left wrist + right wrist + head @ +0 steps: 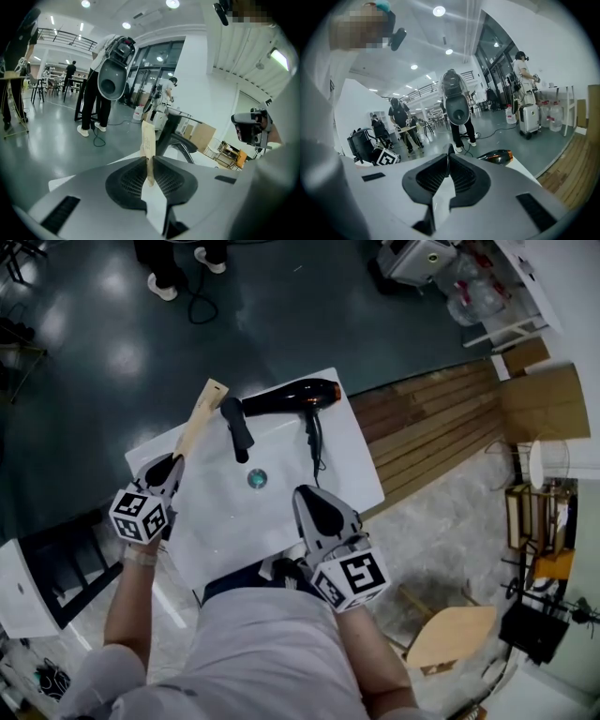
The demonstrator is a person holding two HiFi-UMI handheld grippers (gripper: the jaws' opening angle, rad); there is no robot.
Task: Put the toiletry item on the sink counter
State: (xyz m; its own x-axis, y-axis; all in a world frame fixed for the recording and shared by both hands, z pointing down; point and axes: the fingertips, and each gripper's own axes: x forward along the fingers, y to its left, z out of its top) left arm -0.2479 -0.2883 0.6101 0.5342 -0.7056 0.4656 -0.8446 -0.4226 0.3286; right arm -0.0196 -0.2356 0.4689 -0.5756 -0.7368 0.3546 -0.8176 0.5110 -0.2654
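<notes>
A long flat tan toiletry package (201, 414) sticks out over the back left corner of the white sink counter (347, 456). My left gripper (172, 465) is shut on its near end. In the left gripper view the package (148, 138) stands edge-on between the pads, my left gripper (149, 160) clamped on its lower part. My right gripper (309, 499) hovers over the counter's front right, shut with nothing in it. The right gripper view shows my right gripper (449, 157) with its pads together.
A black faucet (237, 427) and a round drain (257, 478) sit mid-counter. A black hair dryer (291, 397) with its cord lies along the back edge, the hair dryer (497, 156) also seen from the right gripper. Wooden decking (431, 427) and a wooden chair (450, 634) are at right.
</notes>
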